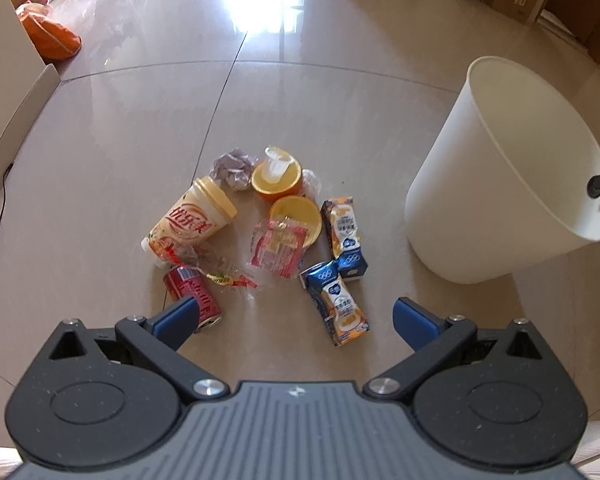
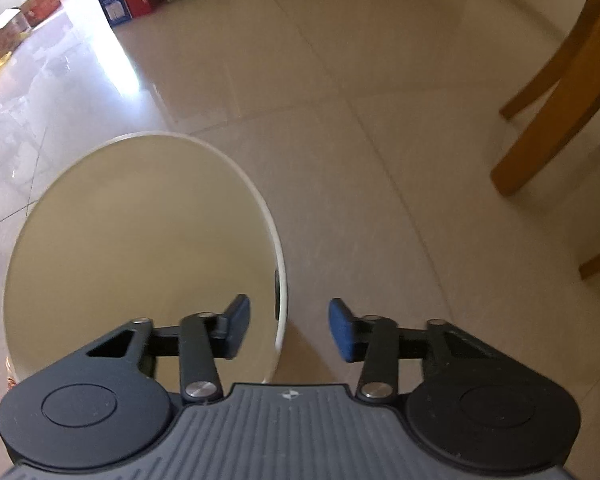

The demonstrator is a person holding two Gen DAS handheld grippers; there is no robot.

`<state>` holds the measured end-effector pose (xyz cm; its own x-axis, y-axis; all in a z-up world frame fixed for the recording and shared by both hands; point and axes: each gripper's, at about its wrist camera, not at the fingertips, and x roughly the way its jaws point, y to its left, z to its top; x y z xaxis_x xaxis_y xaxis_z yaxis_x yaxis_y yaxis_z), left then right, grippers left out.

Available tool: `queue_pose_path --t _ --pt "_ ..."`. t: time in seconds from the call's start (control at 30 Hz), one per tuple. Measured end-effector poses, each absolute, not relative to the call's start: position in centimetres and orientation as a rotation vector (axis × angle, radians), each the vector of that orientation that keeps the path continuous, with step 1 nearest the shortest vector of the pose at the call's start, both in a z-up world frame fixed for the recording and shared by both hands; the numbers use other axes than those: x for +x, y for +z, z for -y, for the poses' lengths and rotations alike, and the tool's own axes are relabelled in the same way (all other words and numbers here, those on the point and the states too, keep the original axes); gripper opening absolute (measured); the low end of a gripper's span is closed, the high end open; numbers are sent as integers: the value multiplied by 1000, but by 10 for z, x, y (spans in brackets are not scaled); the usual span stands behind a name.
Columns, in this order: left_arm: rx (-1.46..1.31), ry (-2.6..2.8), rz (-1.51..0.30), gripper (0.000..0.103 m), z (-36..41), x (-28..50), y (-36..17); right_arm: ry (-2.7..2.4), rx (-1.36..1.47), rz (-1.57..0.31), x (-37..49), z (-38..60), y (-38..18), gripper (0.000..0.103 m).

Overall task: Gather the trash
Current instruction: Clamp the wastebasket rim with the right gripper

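Left gripper (image 1: 294,318) spread wide above the tiled floor (image 1: 140,128), nothing between the blue pads (image 1: 176,318), touching nothing. Just past the left pad, a red soda can (image 1: 192,292) on its side; just ahead between the pads, a blue-and-orange drink carton (image 1: 336,304) lying flat, a second carton (image 1: 344,236) beyond it. Further out, the rest of the litter in a loose heap — a tipped yellow-lidded cup (image 1: 192,220), clear and red wrappers (image 1: 278,246), two orange halves (image 1: 296,216), a small clear cup (image 1: 276,166) sitting in the farther half, a crumpled wad (image 1: 234,168). Off to the right, a white bin (image 1: 500,184), tilted, mouth open. Right gripper (image 2: 289,328) partly open, straddling the near rim of that bin (image 2: 284,280): left pad inside the mouth, right pad outside, not seen pressing on the rim. Beyond, bare tiles and wooden chair legs (image 2: 548,120).
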<state>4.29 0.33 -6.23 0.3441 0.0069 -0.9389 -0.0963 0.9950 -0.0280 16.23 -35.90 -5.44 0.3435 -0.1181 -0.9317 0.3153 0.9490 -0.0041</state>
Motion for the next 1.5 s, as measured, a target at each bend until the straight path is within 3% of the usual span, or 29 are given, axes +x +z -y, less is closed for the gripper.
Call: queue_pose_path --t 0.03,0.1,0.17,0.23,1.1,1.5 --pt "-86 68 -1223 102 -4 43 -64 -279 192 -1200 165 360 -58 31" --pt "-91 69 -1231 102 -5 44 -66 -267 198 -1213 169 359 -63 28" --pt "-94 69 -1238 102 -5 44 -67 -272 183 -1222 173 357 -68 15" --pt "-96 65 -1241 102 -4 43 -68 -288 143 -1222 177 353 -69 10" --pt "-49 74 -1258 102 -6 37 -77 -233 9 -1237 210 340 -68 13" --pt "-47 76 -1261 102 -6 38 -78 -223 131 -1272 211 354 -77 11"
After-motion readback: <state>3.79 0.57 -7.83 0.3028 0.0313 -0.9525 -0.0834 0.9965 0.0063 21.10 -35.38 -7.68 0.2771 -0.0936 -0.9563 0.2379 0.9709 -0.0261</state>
